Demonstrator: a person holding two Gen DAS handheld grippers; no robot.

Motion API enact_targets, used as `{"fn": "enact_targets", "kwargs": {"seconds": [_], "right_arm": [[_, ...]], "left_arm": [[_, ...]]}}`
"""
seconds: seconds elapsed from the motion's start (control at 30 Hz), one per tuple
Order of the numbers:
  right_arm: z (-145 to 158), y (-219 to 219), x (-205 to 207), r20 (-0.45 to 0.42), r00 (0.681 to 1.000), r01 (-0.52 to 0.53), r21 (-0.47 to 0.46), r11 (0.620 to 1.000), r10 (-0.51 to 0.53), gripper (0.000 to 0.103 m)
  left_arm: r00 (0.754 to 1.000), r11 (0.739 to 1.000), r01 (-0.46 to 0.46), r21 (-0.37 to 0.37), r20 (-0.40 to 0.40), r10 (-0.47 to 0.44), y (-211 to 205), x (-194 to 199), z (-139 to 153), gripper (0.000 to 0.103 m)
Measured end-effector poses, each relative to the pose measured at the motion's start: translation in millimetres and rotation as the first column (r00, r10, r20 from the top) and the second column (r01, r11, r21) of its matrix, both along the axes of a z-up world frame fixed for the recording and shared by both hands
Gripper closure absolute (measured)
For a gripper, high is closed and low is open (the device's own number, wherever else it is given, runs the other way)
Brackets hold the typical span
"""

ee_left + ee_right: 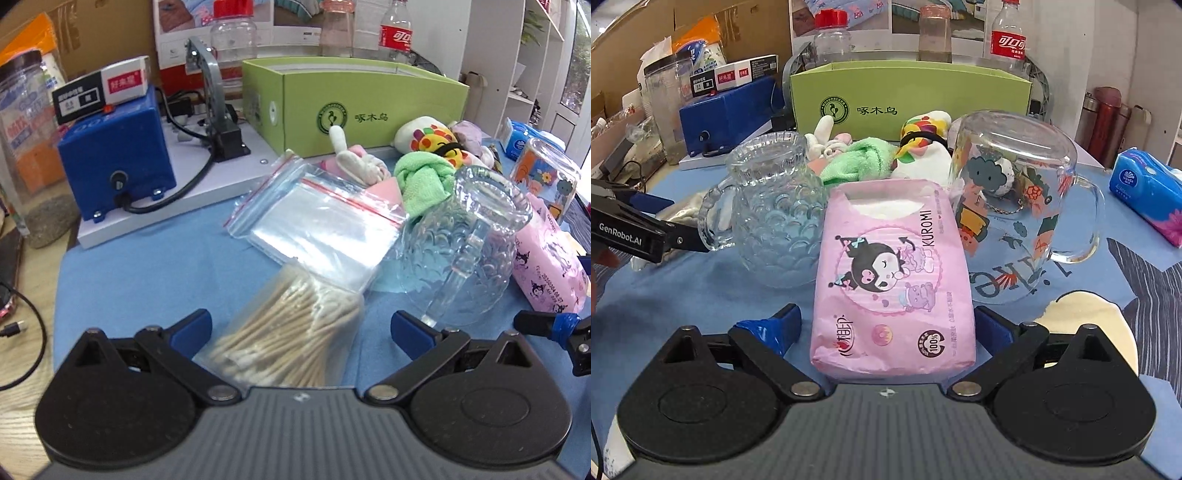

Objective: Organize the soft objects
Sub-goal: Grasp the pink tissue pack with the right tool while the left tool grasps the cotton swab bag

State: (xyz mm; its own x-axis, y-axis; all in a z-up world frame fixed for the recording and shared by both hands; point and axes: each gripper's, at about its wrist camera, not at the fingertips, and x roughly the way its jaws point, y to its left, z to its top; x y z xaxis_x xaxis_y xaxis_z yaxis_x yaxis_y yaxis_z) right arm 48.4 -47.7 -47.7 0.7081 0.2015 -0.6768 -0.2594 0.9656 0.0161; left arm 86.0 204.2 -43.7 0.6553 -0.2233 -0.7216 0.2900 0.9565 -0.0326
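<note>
The left hand-held gripper (301, 334) sits low in the middle of its picture with its two blue fingers wide apart, and a clear bag of cotton swabs (291, 339) lies between them on the blue cloth of the table (147, 266); I cannot tell if the fingers touch the bag. Just past the swabs lies a pile of empty zip bags (321, 218) with red strips. To the right of them a bumpy glass mug (461, 251) stands upside down. The right hand-held gripper (888, 325) is low in the middle of its own picture, fingers spread apart too, with a pink Kuromi tissue pack (892, 280) lying between them, very close to both fingers. The bumpy glass mug is at the left of that pack, and a glass mug with cartoon pictures (1015, 206) stands upside down at the right. Behind the pack, in the middle of the picture, the soft things lie in a heap: a green cloth (860, 162), a colorful plush toy (923, 147) and a small white and pink soft toy (827, 142). Behind the heap, near the top, stands an open green box (908, 96). A blue tissue pack (1148, 192) lies at the right edge, and a blue machine (118, 158) sits at the upper left of the left picture.
</note>
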Motion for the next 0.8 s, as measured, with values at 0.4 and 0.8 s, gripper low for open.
{"fn": "enact_targets", "kwargs": {"seconds": [0.4, 0.8], "right_arm": [[10, -28, -19, 0.079, 0.989, -0.137, 0.169, 0.976, 0.125, 0.059], [116, -91, 8, 0.265, 0.947, -0.26, 0.294, 0.92, 0.182, 0.059]], "left_arm": [[0.988, 0.981, -0.154, -0.115, -0.047, 0.149, 15, -15, 14, 0.06], [0.968, 0.967, -0.184, -0.177, 0.137, 0.21, -2, 12, 120, 0.06]]}}
